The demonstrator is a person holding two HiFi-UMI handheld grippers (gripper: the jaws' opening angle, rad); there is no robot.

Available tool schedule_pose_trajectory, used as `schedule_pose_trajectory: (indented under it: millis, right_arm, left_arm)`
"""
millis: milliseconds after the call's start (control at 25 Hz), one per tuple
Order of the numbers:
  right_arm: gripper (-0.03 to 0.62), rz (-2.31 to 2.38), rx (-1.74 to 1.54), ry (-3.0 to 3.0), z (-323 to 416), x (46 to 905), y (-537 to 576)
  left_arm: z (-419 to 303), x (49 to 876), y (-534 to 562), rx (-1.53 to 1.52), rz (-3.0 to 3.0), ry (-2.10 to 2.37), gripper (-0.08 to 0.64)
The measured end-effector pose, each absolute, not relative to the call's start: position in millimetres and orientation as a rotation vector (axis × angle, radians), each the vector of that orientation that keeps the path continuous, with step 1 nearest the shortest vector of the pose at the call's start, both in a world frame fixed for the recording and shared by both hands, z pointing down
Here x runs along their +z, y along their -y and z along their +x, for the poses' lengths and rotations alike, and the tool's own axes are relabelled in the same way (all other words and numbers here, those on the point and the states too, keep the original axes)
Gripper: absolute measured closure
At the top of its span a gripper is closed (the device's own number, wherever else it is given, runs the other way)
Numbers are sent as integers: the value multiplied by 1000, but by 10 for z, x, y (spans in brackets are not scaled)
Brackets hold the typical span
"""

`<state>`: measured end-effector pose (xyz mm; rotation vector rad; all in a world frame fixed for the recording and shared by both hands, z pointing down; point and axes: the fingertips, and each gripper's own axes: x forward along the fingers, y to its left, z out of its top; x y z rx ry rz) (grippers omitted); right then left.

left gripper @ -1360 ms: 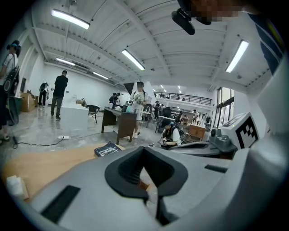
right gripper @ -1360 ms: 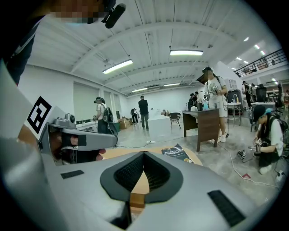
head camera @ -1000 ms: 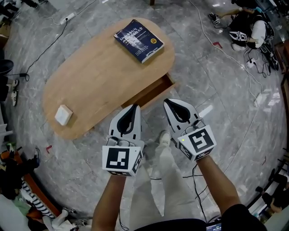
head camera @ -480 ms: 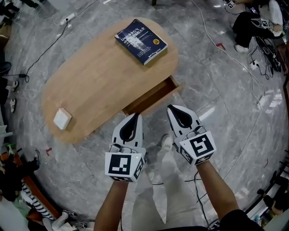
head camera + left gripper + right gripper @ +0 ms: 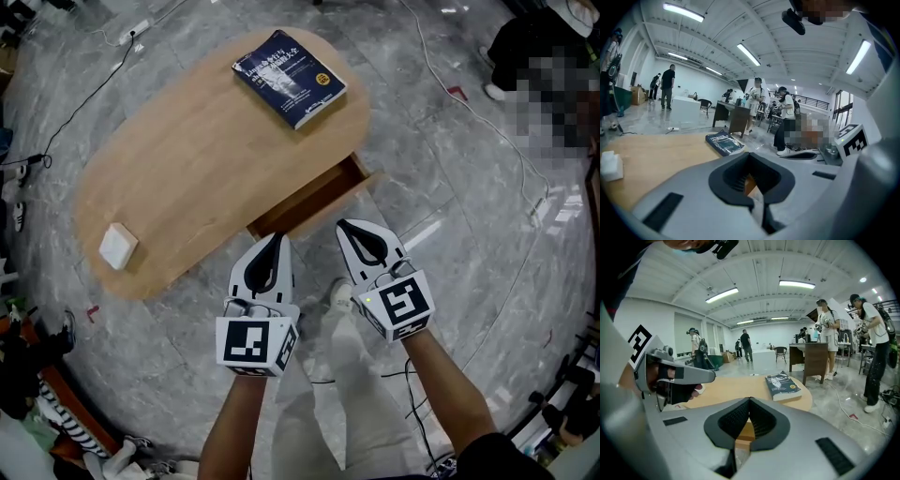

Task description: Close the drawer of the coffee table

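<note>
one oval wooden coffee table (image 5: 187,159) stands on a grey marble floor. its one drawer (image 5: 314,202) is pulled partly out of the near side, toward the person. on the tabletop lie one dark blue book (image 5: 289,78) at the far end and one small white block (image 5: 118,246) at the near-left end, well apart. two handheld grippers point at the drawer front, the left gripper (image 5: 275,238) near its left corner and the right gripper (image 5: 344,226) further right. the person's shoe (image 5: 342,293) shows between them. both pairs of jaws are pressed together and hold nothing. whether either tip touches the wood cannot be told. several people (image 5: 826,329) stand by desks behind.
</note>
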<state>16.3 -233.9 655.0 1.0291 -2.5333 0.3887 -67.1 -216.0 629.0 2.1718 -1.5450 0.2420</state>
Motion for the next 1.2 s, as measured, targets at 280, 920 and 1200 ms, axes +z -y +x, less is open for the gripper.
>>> schedule_pose_trajectory:
  millis: [280, 920, 1200]
  right_arm:
    - [580, 1015, 445, 2519, 134, 6772, 2306]
    - [581, 997, 521, 2478, 88, 7266, 2244]
    - [581, 944, 457, 2433, 96, 7549, 2147]
  left_arm:
    - [-740, 6577, 2084, 239, 2105, 1549, 561]
    - [-737, 6944, 2020, 280, 2100, 1533, 561]
    - [-764, 7063, 1943, 287, 2074, 1547, 562]
